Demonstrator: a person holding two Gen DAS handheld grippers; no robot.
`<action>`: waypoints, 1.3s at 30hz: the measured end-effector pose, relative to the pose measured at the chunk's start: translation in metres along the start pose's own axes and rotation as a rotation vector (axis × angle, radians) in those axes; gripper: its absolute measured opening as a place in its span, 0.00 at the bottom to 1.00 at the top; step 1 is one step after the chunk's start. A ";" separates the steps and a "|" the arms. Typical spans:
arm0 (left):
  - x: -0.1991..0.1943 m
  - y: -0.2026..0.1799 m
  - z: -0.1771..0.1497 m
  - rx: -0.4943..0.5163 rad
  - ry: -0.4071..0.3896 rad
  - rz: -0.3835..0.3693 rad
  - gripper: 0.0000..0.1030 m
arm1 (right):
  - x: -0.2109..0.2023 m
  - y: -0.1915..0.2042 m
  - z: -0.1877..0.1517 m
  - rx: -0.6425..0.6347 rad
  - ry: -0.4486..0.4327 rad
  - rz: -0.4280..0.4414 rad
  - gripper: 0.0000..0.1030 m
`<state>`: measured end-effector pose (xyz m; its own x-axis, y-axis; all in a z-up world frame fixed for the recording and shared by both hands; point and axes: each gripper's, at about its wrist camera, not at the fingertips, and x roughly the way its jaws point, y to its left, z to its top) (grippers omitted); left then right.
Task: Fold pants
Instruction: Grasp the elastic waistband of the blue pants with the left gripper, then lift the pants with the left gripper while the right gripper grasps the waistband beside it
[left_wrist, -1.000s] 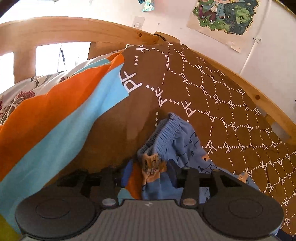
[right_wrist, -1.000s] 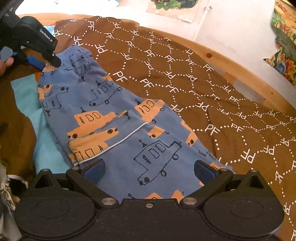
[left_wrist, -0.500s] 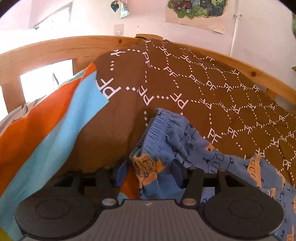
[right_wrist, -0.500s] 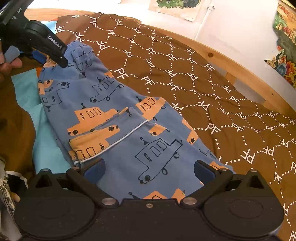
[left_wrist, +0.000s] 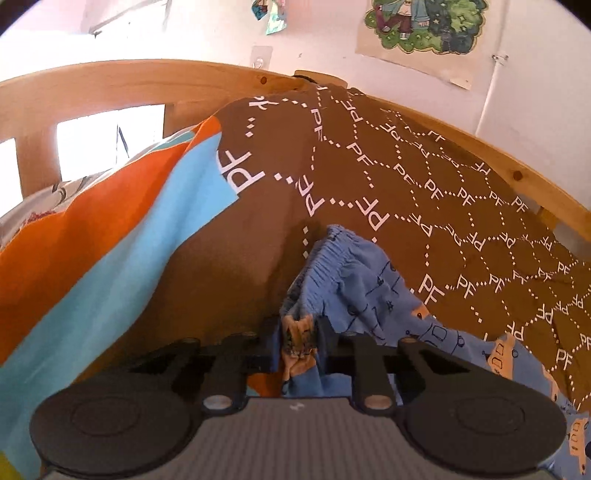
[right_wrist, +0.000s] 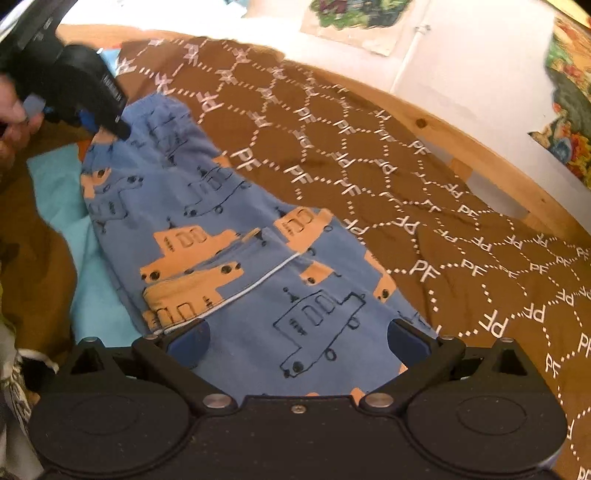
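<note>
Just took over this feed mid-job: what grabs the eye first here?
The blue pants with orange boats lie across the brown PF-patterned bedspread. The left tongs are closing on a bunched waistband corner, while the right tongs stand wide open over the other end.

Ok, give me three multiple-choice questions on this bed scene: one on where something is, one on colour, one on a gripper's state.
1. Where do the blue boat-print pants lie?
A. on the brown patterned bedspread
B. on the wooden bed rail
C. on the floor

2. What colour are the filled-in boats?
A. green
B. orange
C. white

3. How do the right gripper's jaws stand?
A. clamped on the waistband
B. out of view
C. wide apart

Answers: 1 A, pants spread over the bedspread. 2 B, orange shapes. 3 C, fingers apart; the left gripper is closing on the waistband.
</note>
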<state>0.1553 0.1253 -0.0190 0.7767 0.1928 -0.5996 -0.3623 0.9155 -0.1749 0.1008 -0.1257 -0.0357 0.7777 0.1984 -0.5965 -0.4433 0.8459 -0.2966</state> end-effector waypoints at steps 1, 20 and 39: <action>0.000 -0.001 0.000 0.005 -0.003 0.000 0.17 | 0.001 0.002 0.000 -0.012 0.006 -0.001 0.99; -0.085 -0.082 -0.011 0.389 -0.237 -0.293 0.14 | -0.035 -0.041 -0.018 0.190 -0.094 -0.040 0.99; -0.093 -0.240 -0.130 0.870 0.032 -0.678 0.32 | -0.064 -0.154 -0.099 0.407 0.015 -0.277 0.99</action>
<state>0.1029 -0.1579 -0.0223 0.6588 -0.4415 -0.6092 0.6303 0.7660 0.1266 0.0749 -0.3175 -0.0255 0.8341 -0.0660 -0.5477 -0.0082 0.9912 -0.1319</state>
